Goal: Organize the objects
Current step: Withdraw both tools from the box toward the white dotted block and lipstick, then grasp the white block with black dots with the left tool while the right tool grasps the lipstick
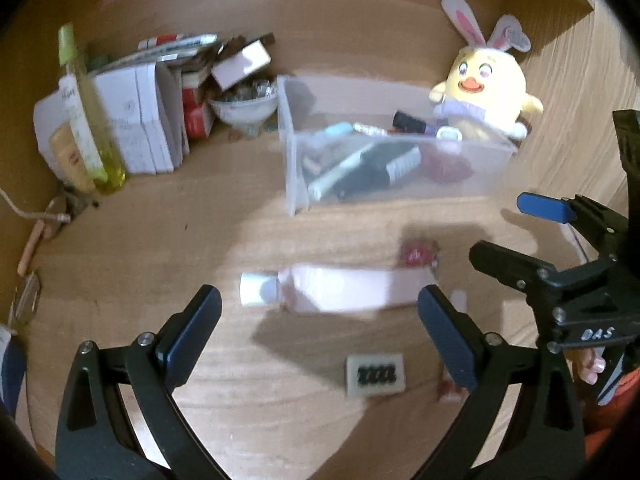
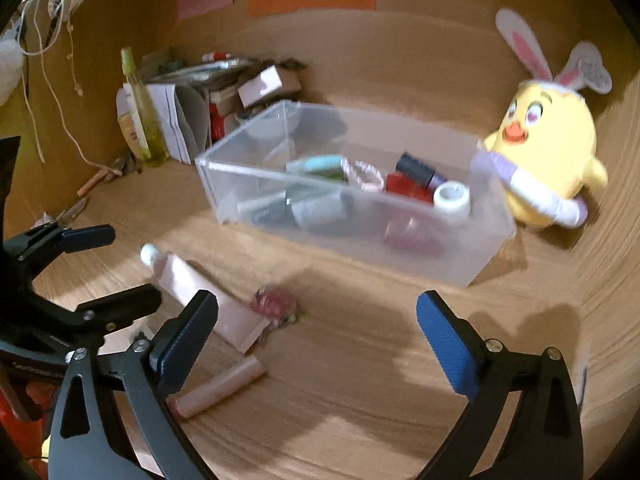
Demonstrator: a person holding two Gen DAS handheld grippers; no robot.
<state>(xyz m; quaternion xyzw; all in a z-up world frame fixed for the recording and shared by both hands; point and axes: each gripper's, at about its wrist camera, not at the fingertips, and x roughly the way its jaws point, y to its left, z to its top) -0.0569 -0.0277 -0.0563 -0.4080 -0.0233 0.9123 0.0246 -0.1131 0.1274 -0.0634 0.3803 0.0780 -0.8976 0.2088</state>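
A pink tube [image 1: 340, 292] [image 2: 208, 292] with a white cap lies on the wooden surface. My left gripper [image 1: 318, 304] [image 2: 120, 268] is open, its fingertips at either end of the tube and not pressing on it. Beside the tube are a red crumpled item [image 1: 418, 252] [image 2: 276, 304], a small pink stick [image 2: 220, 388] and a small white block with black print [image 1: 375, 374]. My right gripper [image 2: 318, 308] [image 1: 508, 232] stands wide open over bare wood with nothing between its fingers. Behind is a clear plastic box [image 1: 296, 184] [image 2: 460, 256] holding several cosmetics.
A yellow chick plush [image 1: 484, 88] [image 2: 544, 152] leans in the back right corner. At the back left stand a yellow-green bottle [image 1: 86, 120], white booklets [image 1: 140, 120] and a bowl [image 1: 244, 110]. Wooden walls close in the back and both sides.
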